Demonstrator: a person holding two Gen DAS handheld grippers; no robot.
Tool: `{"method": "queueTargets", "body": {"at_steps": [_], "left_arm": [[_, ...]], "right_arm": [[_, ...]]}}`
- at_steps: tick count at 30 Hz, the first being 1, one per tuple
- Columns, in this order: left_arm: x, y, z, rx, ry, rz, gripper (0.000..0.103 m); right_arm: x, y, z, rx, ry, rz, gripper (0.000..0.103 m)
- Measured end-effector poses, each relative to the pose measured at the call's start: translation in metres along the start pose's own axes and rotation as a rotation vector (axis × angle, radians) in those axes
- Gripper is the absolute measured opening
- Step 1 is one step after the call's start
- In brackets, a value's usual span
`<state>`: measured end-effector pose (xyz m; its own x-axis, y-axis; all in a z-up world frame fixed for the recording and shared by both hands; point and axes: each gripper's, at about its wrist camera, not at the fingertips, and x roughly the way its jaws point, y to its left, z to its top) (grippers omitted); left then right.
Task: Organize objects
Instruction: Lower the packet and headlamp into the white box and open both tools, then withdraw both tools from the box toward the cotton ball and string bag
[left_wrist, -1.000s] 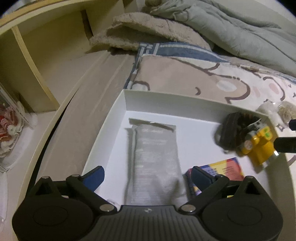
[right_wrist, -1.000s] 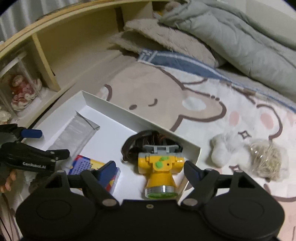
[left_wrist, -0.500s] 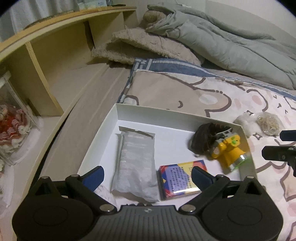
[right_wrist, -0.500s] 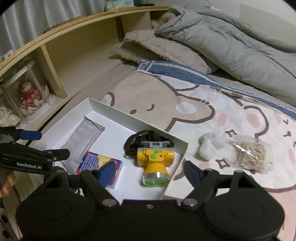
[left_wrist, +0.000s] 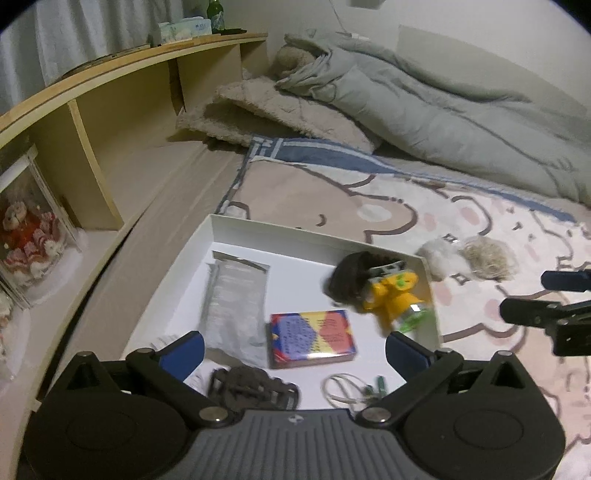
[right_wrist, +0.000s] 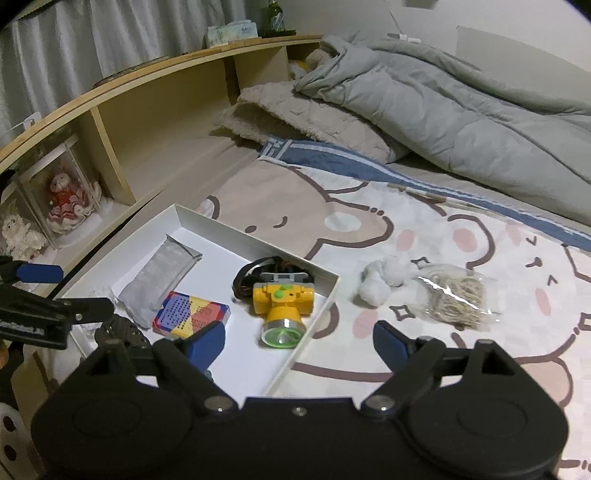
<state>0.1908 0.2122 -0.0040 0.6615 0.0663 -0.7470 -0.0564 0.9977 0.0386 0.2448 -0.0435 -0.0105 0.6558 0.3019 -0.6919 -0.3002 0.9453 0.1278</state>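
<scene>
Both tools empty, backed off above the shallow white cardboard box (right_wrist: 325, 295); two items left outside it.

Right gripper (right_wrist: 299, 341): jaws just widened, spread wide, nothing between them. Yellow plastic headlamp with dark strap (right_wrist: 282, 301) lies loose ahead of its left finger, inside box corner, probably just set there. White cotton wad (right_wrist: 376, 282) and clear bag of tan rubber bands (right_wrist: 456, 297) sit on the bedspread ahead-right, outside the box, likely next. Left gripper (left_wrist: 293, 349): jaws apart, empty; grey foil pouch (left_wrist: 234, 306) and multicoloured small carton (left_wrist: 312, 338) directly ahead, already boxed.
</scene>
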Motion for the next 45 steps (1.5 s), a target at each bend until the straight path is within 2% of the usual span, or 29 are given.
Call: {"method": "queueTargets", "body": {"at_steps": [4,13,31,45], "left_arm": [[-0.012,-0.009,-0.007,-0.001,-0.026,-0.002,0.103],[-0.026,-0.026,-0.024,0.001,-0.05,-0.005,0.103],[-0.026,-0.036,-0.042,0.003,-0.059,0.029,0.103],[-0.002,-0.071,-0.036,0.015,-0.067,-0.01,0.103]], "right_arm": [[-0.01,-0.006,-0.008,0.007,-0.012,-0.012,0.098],[-0.019,-0.016,-0.03,0.008,0.0,-0.04,0.103],[-0.023,-0.027,-0.05,0.034,0.0,-0.019,0.103],[-0.025,-0.064,-0.06,0.066,0.01,-0.074,0.103]]}}
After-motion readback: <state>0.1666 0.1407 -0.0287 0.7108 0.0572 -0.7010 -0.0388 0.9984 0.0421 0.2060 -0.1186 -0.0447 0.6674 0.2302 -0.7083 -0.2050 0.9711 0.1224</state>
